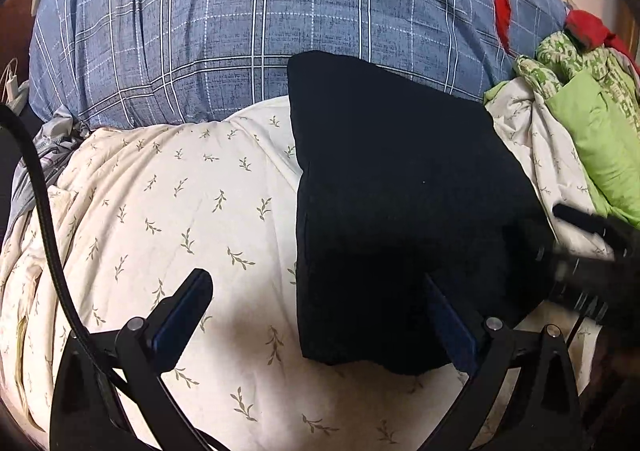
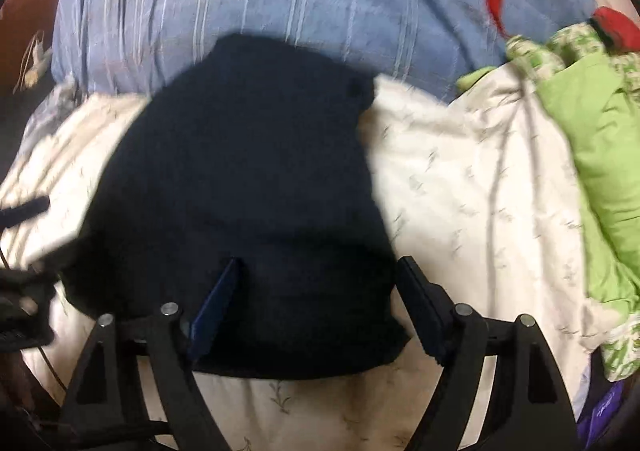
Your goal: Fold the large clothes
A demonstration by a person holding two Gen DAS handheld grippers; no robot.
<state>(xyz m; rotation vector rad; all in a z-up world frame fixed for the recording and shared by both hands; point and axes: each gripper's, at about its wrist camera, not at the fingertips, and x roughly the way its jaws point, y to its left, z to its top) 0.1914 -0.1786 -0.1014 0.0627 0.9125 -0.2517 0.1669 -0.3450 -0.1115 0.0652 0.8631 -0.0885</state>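
Note:
A black garment (image 1: 400, 191), folded into a thick rectangle, lies on the cream leaf-print duvet (image 1: 160, 211). My left gripper (image 1: 316, 291) is open and hovers over the garment's near left edge. Its right finger (image 1: 444, 315) is over the black cloth and its left finger over the duvet. In the blurred right wrist view the same garment (image 2: 248, 171) fills the middle. My right gripper (image 2: 320, 275) stands open over its near right part, with cloth below the jaws but nothing pinched. The right gripper shows as a blur (image 1: 580, 247) at the garment's right side.
A blue plaid quilt (image 1: 240, 31) lies behind the duvet. A heap of green clothes (image 1: 592, 123) and a red cloth (image 1: 588, 27) sit at the right. A black cable (image 1: 40, 191) hangs at the left, near a grey cloth (image 1: 52, 147).

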